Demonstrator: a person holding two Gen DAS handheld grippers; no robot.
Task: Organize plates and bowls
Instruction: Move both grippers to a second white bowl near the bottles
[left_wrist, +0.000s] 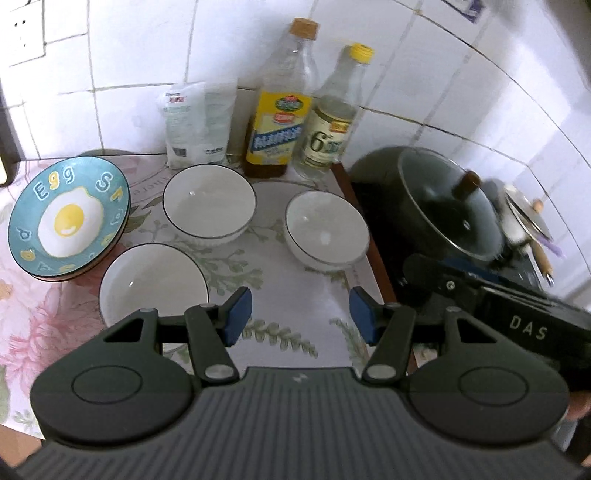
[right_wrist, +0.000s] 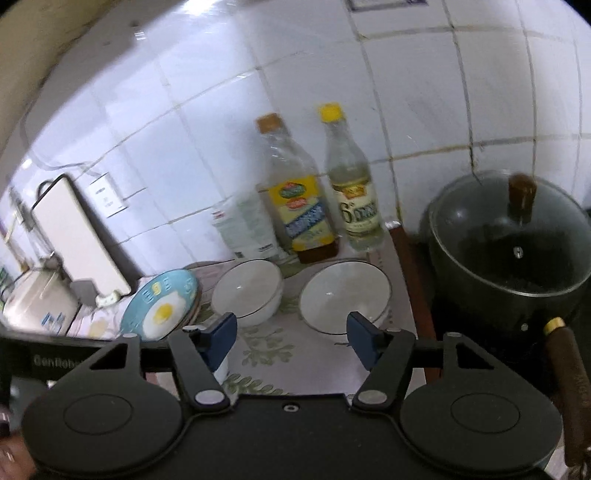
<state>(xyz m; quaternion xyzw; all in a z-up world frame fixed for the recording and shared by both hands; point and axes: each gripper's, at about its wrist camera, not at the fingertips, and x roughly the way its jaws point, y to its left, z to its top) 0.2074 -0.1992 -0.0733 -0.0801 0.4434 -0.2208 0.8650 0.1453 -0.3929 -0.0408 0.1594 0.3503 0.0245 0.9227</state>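
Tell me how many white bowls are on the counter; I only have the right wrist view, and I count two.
Observer: Three. The left wrist view shows a third white bowl, the one nearest the left gripper.
Operator: Is the egg plate on its own?
Observer: No. The egg plate tops a stack, and other rims show beneath its edge.
Operator: Is the left gripper holding anything?
Observer: No. It is open, with nothing between its fingers.
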